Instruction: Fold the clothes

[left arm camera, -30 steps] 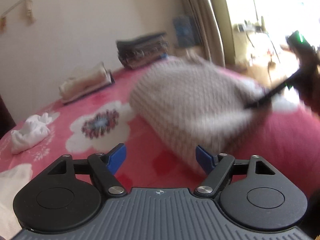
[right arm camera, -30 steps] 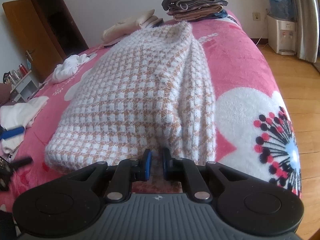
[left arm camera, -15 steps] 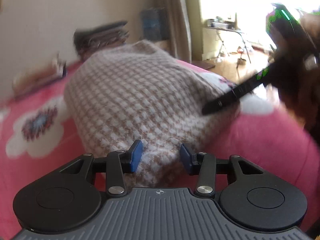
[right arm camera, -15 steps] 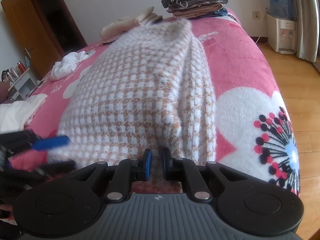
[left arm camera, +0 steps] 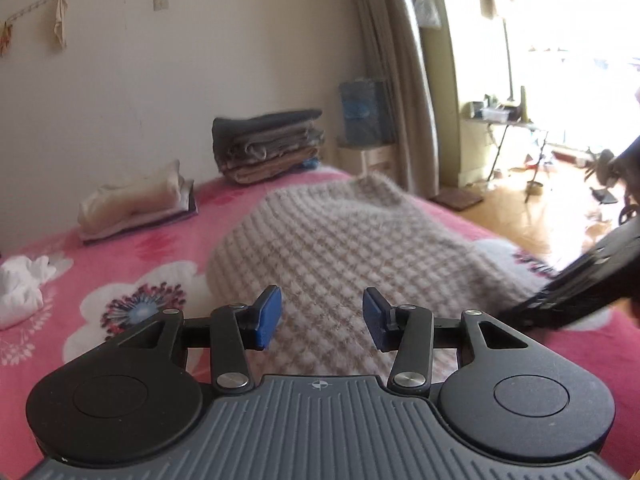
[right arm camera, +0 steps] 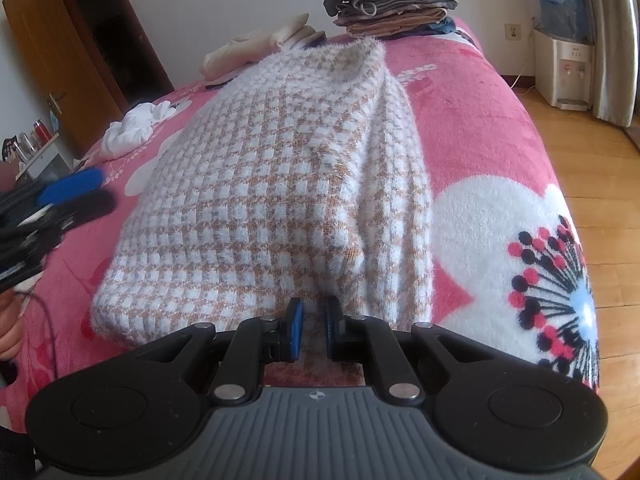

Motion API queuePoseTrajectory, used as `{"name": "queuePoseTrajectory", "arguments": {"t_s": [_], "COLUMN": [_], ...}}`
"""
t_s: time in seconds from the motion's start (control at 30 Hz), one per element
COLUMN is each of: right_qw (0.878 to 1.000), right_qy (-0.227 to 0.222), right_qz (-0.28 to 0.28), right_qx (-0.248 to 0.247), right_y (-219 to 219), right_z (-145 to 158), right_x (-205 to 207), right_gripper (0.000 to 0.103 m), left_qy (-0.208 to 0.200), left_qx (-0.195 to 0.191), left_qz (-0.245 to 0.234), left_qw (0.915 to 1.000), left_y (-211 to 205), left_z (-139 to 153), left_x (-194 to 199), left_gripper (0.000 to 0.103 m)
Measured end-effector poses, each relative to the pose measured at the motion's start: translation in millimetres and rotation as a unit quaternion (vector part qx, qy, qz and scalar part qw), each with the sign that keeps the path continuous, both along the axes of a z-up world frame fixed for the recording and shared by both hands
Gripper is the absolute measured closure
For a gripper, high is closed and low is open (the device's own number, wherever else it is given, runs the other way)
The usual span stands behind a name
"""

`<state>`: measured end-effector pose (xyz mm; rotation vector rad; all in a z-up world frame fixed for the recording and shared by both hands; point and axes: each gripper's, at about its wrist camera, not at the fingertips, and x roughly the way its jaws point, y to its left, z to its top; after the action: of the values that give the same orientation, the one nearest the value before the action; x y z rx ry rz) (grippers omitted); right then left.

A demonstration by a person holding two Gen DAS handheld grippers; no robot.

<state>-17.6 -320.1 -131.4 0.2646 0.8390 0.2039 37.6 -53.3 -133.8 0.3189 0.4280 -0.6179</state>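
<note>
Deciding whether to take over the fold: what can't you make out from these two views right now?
- Right gripper: whether cloth is pinched; the sweater hem drops behind its fingers, right wrist view.
- Left gripper: motion-blurred at the frame edge, right wrist view.
- Sweater's sleeves: tucked under or behind its own bulk, both views.
- Folded stack: individual garments too soft to separate, left wrist view.

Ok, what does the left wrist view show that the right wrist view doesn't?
Only the left wrist view: the curtain, sunlit window area, and the open left gripper over the sweater's near edge. Only the right wrist view: the wooden door, water dispenser, and the right gripper shut on the sweater. Both: sweater, folded stack, pink blanket.
</note>
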Motion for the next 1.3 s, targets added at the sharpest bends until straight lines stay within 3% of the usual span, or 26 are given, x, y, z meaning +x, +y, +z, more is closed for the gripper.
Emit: {"name": "queuePoseTrajectory", "arguments": {"t_s": [0.13, 0.33, 0.5, 0.7, 0.87, 1.0, 1.07, 1.13, 1.3], "right_qw": [1.0, 0.997, 0.993, 0.986, 0.989, 0.989, 0.989, 0.987, 0.988], "right_qy": [0.004, 0.039, -0.038, -0.061, -0.037, -0.066, -0.025, -0.041, -0.018], "right_qz": [0.002, 0.01, 0.013, 0.052, 0.043, 0.031, 0.036, 0.04, 0.038], "right_qx": [-0.01, -0.065, -0.112, -0.147, -0.137, -0.129, -0.139, -0.15, -0.15], "right_y": [2, 21, 38, 47, 44, 45, 47, 47, 47], "right_z": [1, 31, 73, 30, 68, 83, 50, 25, 48], "right_x": [1, 17, 36, 54, 70, 84, 98, 97, 106], "right_gripper": [0.094, 0.089, 0.088, 0.088, 0.088, 0.088, 0.089, 0.089, 0.089], "left_qy": [0.004, 0.004, -0.002, -0.005, 0.003, -0.001, -0.005, -0.008, -0.007], "left_qx": [-0.03, -0.027, -0.021, -0.011, -0.02, -0.016, -0.014, -0.011, -0.012], "left_qz": [0.019, 0.024, 0.028, 0.022, 0.024, 0.021, 0.018, 0.015, 0.011], "left_qw": [0.9994, 0.9993, 0.9994, 0.9997, 0.9995, 0.9996, 0.9997, 0.9998, 0.9998], "left_y": [-4, -4, -7, -11, -8, -9, -9, -9, -8], "left_z": [-20, -16, -17, -18, -17, -17, -18, -19, -18], "left_x": [5, 2, 0, -1, 0, -2, -3, -4, -4], "left_gripper": [0.052, 0.052, 0.051, 0.048, 0.047, 0.047, 0.047, 0.046, 0.045]}}
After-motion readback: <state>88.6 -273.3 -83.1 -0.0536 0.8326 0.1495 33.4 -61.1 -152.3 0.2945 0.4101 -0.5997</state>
